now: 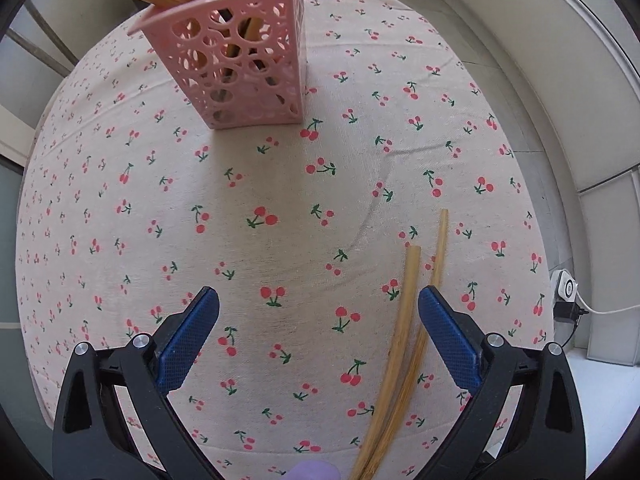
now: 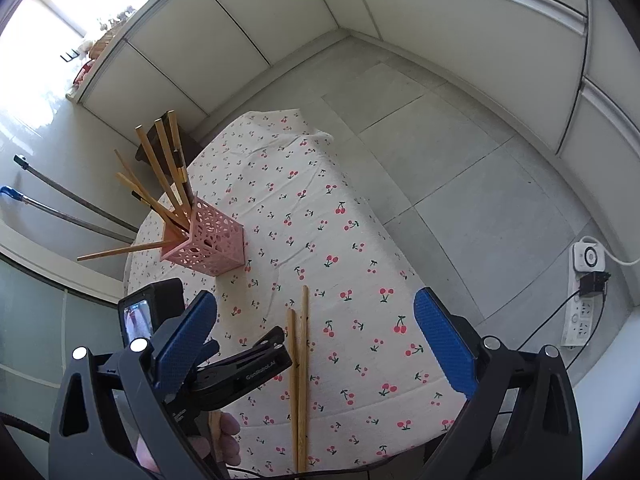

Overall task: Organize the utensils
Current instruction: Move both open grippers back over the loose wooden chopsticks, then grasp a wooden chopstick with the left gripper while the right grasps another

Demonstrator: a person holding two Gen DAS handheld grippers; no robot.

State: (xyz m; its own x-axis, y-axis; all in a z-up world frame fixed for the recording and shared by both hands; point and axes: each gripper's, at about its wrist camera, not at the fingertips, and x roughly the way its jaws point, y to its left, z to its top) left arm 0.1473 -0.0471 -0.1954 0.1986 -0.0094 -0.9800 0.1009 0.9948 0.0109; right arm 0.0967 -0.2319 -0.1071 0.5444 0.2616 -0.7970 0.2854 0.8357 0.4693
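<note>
Two chopsticks (image 1: 404, 328) lie side by side on the cloth (image 1: 280, 208), near the pink holder (image 1: 236, 56); both the left gripper (image 1: 319, 320) and right gripper (image 2: 316, 322) gape wide, empty.

Two chopsticks (image 2: 301, 384) lie side by side on the cherry-print tablecloth (image 2: 360, 264), well apart from the pink holder (image 2: 212, 246).

Two loose chopsticks (image 2: 300, 380) lie on the tablecloth (image 2: 360, 240). One pink basket (image 2: 208, 242) holds several more; exact count unclear.
</note>
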